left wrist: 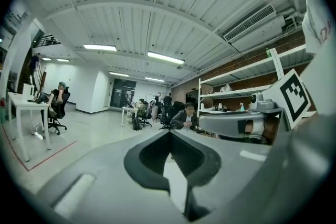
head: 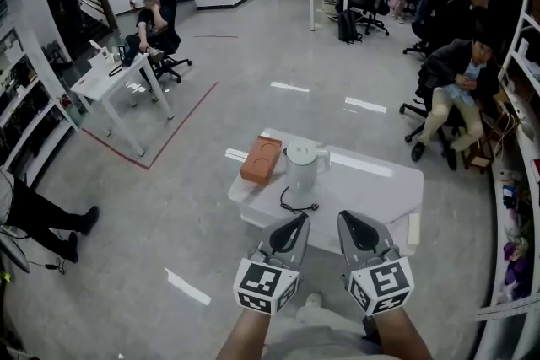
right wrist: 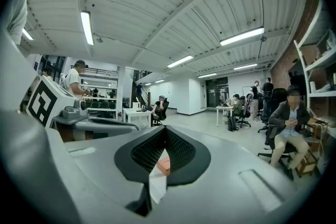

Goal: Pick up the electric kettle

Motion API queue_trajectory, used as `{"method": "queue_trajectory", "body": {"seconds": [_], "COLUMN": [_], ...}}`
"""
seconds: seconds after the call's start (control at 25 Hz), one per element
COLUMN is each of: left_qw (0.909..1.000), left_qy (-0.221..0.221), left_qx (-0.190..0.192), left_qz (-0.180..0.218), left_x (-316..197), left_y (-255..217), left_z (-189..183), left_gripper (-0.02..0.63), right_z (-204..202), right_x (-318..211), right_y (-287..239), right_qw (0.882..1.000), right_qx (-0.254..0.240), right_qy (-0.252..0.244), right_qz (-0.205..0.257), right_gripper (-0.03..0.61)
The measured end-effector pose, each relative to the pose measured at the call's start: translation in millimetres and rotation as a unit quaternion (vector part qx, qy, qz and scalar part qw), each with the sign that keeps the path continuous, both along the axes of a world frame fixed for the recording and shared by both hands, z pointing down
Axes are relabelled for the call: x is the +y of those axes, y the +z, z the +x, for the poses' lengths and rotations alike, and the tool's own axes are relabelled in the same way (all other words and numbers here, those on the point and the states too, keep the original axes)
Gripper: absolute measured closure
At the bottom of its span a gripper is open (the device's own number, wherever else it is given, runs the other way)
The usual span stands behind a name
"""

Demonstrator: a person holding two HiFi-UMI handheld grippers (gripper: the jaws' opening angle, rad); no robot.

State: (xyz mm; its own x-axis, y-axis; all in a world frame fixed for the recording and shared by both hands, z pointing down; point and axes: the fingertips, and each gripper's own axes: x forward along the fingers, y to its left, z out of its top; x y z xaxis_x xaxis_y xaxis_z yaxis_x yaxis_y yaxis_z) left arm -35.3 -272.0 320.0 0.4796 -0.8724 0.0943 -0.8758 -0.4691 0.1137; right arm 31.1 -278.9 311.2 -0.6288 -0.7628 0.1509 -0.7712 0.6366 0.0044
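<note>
The white electric kettle [head: 304, 167] stands upright on the white table [head: 380, 190], its black cord [head: 297, 204] curled in front of it. My left gripper [head: 301, 217] and right gripper [head: 344, 216] hover side by side above the table's near edge, short of the kettle. Both are shut and hold nothing. In the left gripper view my left gripper [left wrist: 169, 132] points level across the room, with only a white sliver below its tip. In the right gripper view my right gripper [right wrist: 165, 128] does the same, and the kettle is hidden there.
An orange-brown box [head: 261, 159] lies on the table left of the kettle and peeks through the right jaws as an orange patch [right wrist: 163, 166]. People sit at desks [head: 110, 84] at far left and on chairs [head: 456, 93] at right. Shelves [head: 519, 181] line the right wall.
</note>
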Motion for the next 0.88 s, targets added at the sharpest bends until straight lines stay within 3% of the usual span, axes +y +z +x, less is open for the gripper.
{"method": "queue_trajectory", "body": {"seconds": [0.4, 0.64, 0.88], "left_qw": [0.9994, 0.9999, 0.9997], "left_qy": [-0.019, 0.006, -0.013], "left_qx": [0.005, 0.009, -0.01], "left_qz": [-0.029, -0.009, -0.016], "left_x": [-68, -113, -170], "left_y": [27, 35, 58], "left_z": [-4, -14, -39], "left_gripper": [0.612, 0.612, 0.612], "right_z": [8, -4, -20], "right_x": [-81, -126, -176], "right_y": [8, 32, 60], "right_qw": [0.999, 0.997, 0.996], "right_qx": [-0.017, -0.032, -0.011], "right_qy": [-0.01, -0.017, -0.019], "right_qz": [-0.028, -0.072, -0.09], "right_gripper": [0.554, 0.554, 0.554]}}
